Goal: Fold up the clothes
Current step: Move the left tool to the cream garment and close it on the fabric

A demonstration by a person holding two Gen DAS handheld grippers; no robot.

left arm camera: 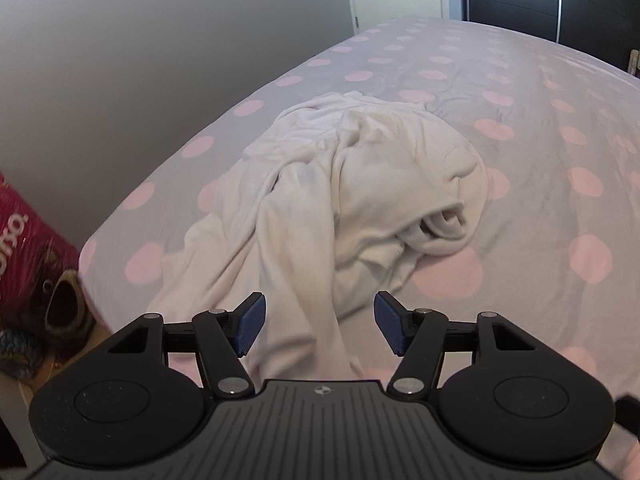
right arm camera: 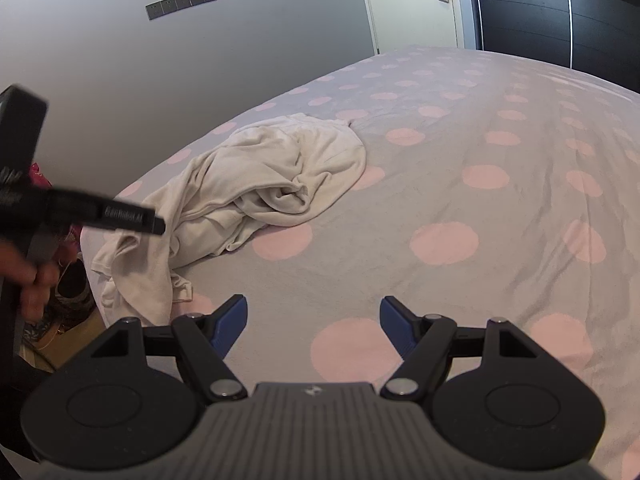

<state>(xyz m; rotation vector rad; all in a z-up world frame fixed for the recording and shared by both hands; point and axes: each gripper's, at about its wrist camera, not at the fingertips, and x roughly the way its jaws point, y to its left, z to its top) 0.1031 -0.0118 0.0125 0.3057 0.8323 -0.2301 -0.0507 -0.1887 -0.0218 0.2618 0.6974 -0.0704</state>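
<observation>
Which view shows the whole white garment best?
The right wrist view: the white garment lies fully in frame, crumpled near the bed's left edge. In the left wrist view its near end passes under the open left gripper.

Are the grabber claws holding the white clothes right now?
No. The left gripper and right gripper are both open and hold nothing; the white garment lies crumpled on the bed.

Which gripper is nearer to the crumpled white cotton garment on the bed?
Left. The left gripper hovers open directly over the crumpled white cotton garment's near end; the right gripper is open over bare dotted bedsheet, beside it.
</observation>
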